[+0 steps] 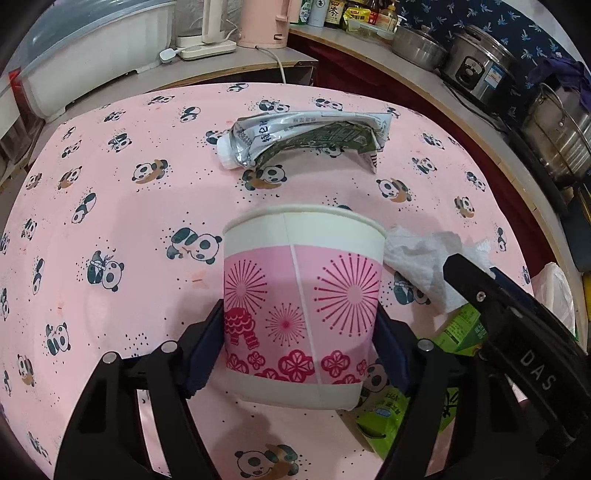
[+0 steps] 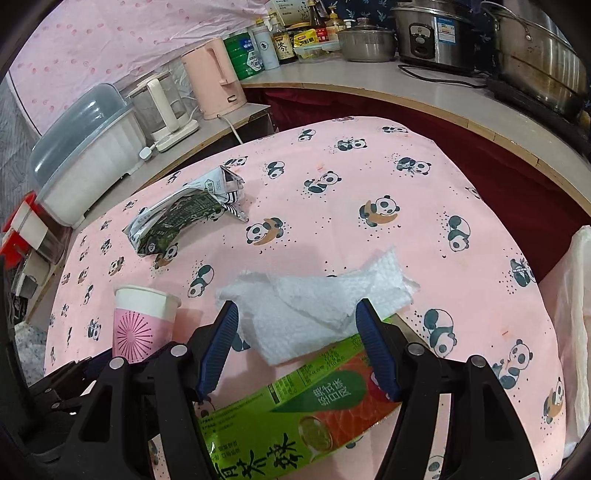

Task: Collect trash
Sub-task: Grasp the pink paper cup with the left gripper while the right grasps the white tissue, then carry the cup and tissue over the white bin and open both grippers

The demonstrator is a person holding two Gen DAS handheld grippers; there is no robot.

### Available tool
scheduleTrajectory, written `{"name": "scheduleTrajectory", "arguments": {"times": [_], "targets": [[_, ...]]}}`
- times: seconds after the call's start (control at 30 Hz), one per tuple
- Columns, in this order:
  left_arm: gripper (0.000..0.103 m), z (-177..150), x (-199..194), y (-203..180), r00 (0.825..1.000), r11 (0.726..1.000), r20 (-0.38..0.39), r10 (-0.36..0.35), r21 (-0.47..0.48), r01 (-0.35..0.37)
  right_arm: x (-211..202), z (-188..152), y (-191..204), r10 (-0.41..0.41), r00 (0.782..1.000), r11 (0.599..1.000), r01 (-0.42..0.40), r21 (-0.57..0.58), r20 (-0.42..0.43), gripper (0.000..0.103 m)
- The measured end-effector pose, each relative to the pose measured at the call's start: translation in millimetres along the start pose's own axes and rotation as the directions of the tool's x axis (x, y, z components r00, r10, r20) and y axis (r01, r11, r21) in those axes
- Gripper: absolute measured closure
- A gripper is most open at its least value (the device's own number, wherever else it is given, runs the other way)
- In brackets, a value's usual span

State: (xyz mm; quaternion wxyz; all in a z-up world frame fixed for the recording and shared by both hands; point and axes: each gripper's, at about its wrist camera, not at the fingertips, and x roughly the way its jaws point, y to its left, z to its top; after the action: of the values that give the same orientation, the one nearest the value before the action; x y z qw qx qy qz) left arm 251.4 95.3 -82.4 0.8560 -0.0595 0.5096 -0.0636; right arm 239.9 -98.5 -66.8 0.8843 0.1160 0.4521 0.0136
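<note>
My left gripper (image 1: 301, 325) is shut on a pink and white paper cup (image 1: 303, 306), its blue pads pressed on both sides; the cup stands upright and also shows in the right wrist view (image 2: 142, 325). My right gripper (image 2: 295, 325) is open, its fingers on either side of a crumpled white paper towel (image 2: 317, 299) that lies partly on a green drink carton (image 2: 295, 413). The towel (image 1: 428, 262) and the carton (image 1: 384, 417) show right of the cup. A crushed silver milk carton (image 1: 306, 138) with a white cap lies farther back, also in the right wrist view (image 2: 181, 214).
A pink panda-print tablecloth (image 1: 147, 221) covers the table. Behind it, a counter holds a pink kettle (image 2: 216, 83), a white lidded bin (image 2: 88, 155), bottles, pots and a rice cooker (image 2: 432, 33). A white plastic bag (image 2: 576, 332) hangs at the right edge.
</note>
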Motion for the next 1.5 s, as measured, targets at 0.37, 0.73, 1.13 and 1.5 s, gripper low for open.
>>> {"name": "scheduleTrajectory", "arguments": {"times": [0.37, 0.73, 1.13, 1.5], "targets": [[0.033, 12, 0, 25, 0.997, 0.997, 0.029, 0.068, -0.05, -0.066, 24, -1, 8, -0.021, 0.999, 0.999, 0.021, -0.025, -0.024, 0.047], [0.033, 12, -31, -3, 0.997, 1.0, 0.078, 0.028, -0.011, -0.028, -13, 10, -5, 0.004, 1.0, 1.0, -0.004, 0.007, 0.025, 0.088], [0.033, -7, -84, -79, 0.989, 0.993, 0.143, -0.036, 0.115, 0.02, -107, 5, -56, -0.033, 0.988, 0.996, 0.02, 0.081, 0.153, 0.088], [0.033, -46, -111, -167, 0.985, 0.966, 0.141, -0.104, 0.249, 0.066, -177, -34, -131, -0.11, 0.971, 0.98, 0.07, 0.188, 0.212, 0.088]]}}
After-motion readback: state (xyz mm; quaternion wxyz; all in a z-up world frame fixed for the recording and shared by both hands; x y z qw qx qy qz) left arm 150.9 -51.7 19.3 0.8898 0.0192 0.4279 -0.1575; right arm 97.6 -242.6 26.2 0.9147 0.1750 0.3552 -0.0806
